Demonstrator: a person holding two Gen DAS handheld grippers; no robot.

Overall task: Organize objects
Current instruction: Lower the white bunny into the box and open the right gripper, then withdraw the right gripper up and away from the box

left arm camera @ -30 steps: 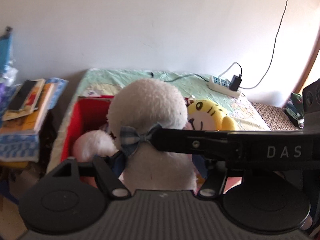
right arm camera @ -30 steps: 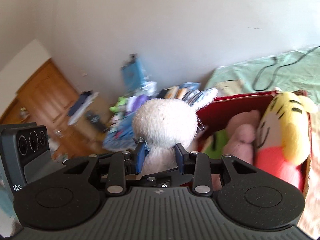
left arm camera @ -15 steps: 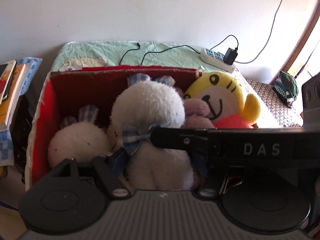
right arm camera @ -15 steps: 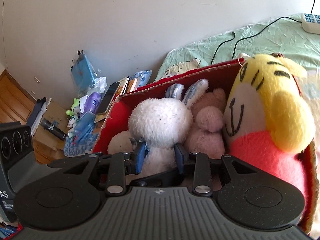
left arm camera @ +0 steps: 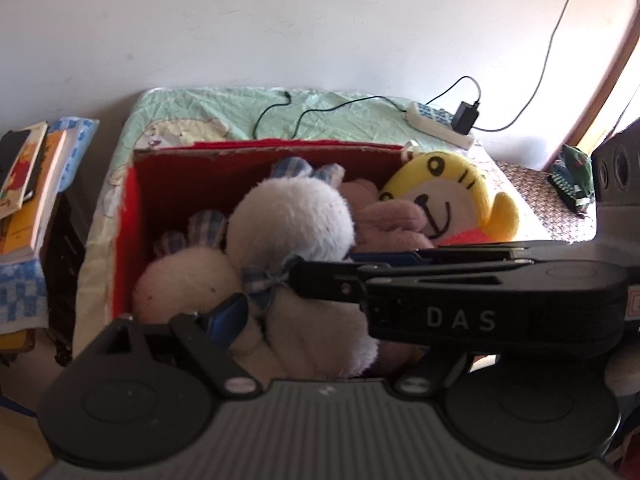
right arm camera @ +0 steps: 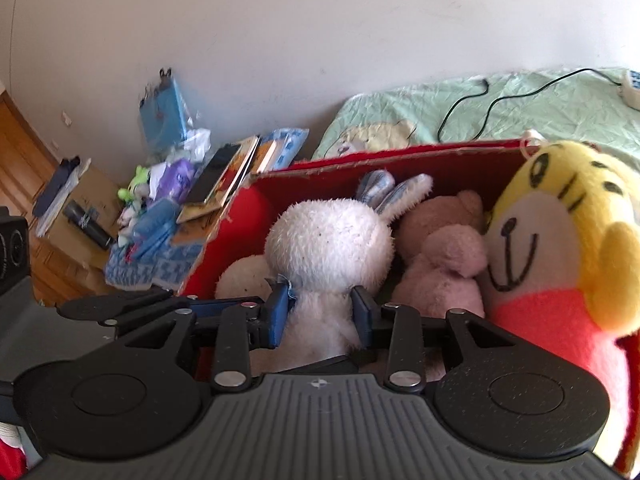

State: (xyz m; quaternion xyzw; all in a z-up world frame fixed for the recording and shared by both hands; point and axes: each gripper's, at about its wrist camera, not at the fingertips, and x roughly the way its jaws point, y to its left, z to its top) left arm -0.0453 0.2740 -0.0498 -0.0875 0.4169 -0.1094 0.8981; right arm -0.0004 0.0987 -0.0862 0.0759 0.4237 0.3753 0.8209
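Observation:
A white rabbit plush point(left arm camera: 292, 220) point(right arm camera: 328, 240) with a checked bow sits upright inside the red box point(left arm camera: 132, 220) point(right arm camera: 440, 160). My right gripper point(right arm camera: 321, 312) is shut on its neck, one blue pad on each side. In the left wrist view it reaches in from the right point(left arm camera: 320, 276). My left gripper point(left arm camera: 312, 316) holds the rabbit's body from below. Its left pad point(left arm camera: 228, 316) presses the fur and its right finger is hidden behind the right gripper. Also in the box are a second white plush point(left arm camera: 184, 280), a pink bear point(right arm camera: 448, 248) and a yellow tiger plush point(right arm camera: 560, 232).
The box stands on a bed with a green sheet point(left arm camera: 208, 112), close to the wall. A power strip point(left arm camera: 436, 120) with cables lies behind it. A stack of books point(left arm camera: 28, 184) and loose clutter point(right arm camera: 160, 184) sit to the left of the bed.
Both grippers have come down with the white rabbit, from above the box to inside it, between the second white plush and the pink bear. Neither grip has changed.

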